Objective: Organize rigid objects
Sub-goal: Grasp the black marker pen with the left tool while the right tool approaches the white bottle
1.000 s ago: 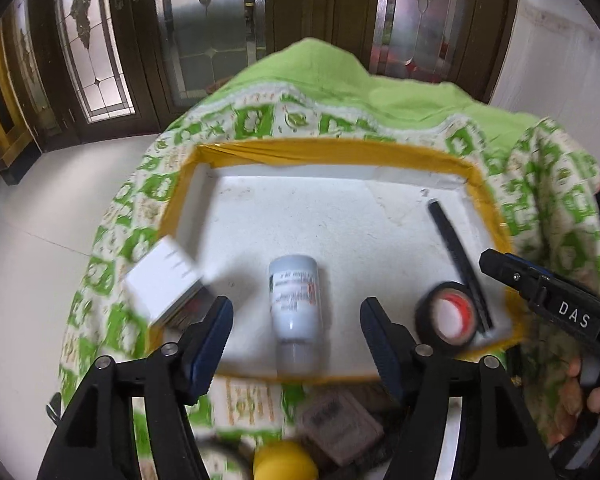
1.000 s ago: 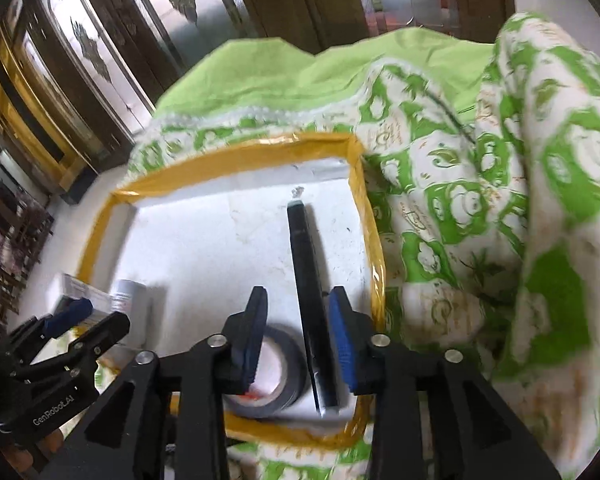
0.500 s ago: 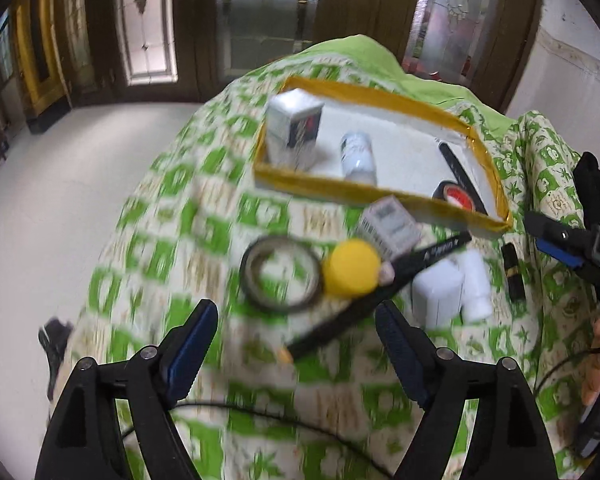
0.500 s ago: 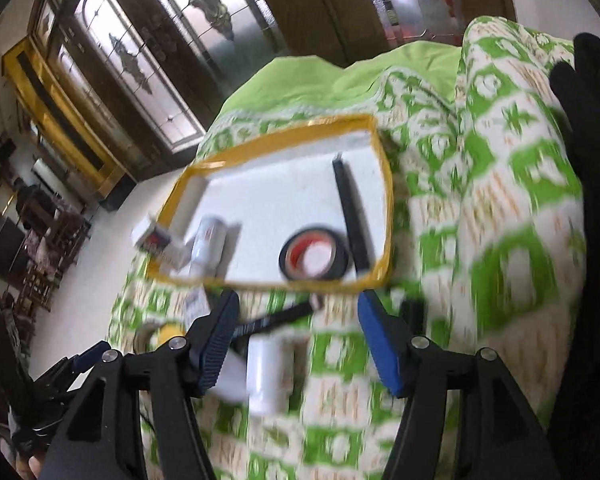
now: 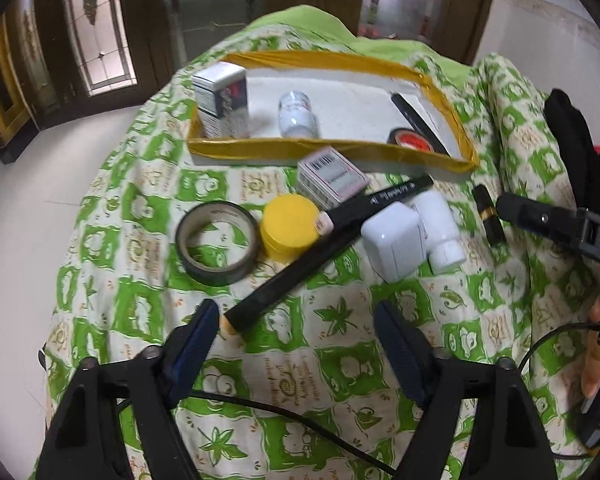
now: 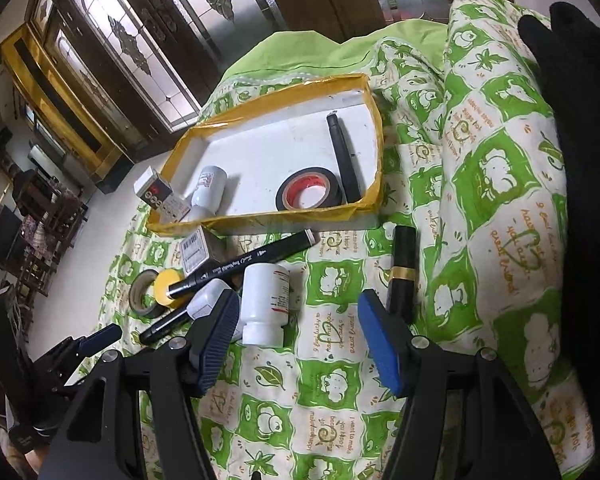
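Note:
The yellow-rimmed white tray (image 5: 332, 58) holds a white box (image 5: 220, 98), a white bottle (image 5: 298, 114), a black-and-red tape roll (image 5: 410, 140) and a black pen (image 5: 416, 120). On the quilt in front of it lie a grey tape roll (image 5: 218, 248), a yellow tin (image 5: 290, 226), a barcode box (image 5: 332, 176), a black marker (image 5: 328, 248), a white adapter (image 5: 392, 240), a second white bottle (image 6: 266, 300) and a black lipstick tube (image 6: 402, 272). My left gripper (image 5: 296, 312) hovers over the marker's near end, jaws closing on nothing. My right gripper (image 6: 296, 312) is open above the second bottle.
A green-and-white quilt (image 5: 340, 360) covers the raised surface and bulges high on the right (image 6: 500, 160). A black cable (image 5: 300, 420) runs across the quilt near me. A dark garment (image 6: 580, 160) lies at the right edge. Floor drops away to the left.
Both grippers have pulled back from over the tray to the near part of the quilt, bringing the loose objects into view. The right jaws have spread wider.

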`<action>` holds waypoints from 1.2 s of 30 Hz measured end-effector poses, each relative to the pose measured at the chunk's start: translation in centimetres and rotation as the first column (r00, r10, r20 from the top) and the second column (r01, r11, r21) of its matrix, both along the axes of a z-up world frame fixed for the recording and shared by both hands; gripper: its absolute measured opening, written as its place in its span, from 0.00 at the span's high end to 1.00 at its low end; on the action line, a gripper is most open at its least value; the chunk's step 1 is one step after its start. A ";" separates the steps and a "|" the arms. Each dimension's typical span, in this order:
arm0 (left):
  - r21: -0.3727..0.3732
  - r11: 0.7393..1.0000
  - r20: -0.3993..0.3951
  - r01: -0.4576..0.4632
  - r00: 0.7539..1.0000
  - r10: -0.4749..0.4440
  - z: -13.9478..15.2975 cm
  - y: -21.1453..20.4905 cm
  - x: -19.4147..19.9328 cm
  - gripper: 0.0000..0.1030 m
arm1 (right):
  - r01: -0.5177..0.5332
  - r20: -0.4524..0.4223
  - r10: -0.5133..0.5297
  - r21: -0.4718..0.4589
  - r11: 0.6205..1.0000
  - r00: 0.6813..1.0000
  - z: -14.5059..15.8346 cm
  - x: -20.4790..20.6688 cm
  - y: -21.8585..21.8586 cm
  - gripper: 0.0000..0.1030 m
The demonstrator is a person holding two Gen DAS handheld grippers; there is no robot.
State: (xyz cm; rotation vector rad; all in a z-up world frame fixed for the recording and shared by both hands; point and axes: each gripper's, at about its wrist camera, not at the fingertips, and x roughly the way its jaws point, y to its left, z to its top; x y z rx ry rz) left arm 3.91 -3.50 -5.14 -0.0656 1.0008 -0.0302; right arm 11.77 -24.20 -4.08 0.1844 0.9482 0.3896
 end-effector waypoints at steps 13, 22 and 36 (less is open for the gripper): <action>0.162 0.973 -0.123 0.166 0.981 -0.147 -3.6 -2.7 3.9 0.46 | -0.023 -0.015 0.023 0.000 1.000 1.000 -0.4 0.3 0.8 0.41; 0.044 0.992 -0.162 0.121 0.980 -0.112 -3.5 -1.2 4.0 0.51 | -0.048 -0.036 0.048 -0.014 0.999 0.998 -1.0 0.3 1.6 0.41; -0.084 0.991 -0.158 0.108 0.980 -0.121 -3.0 -3.4 2.8 0.85 | -0.031 -0.260 0.058 0.104 0.994 0.964 -5.3 4.3 3.0 0.64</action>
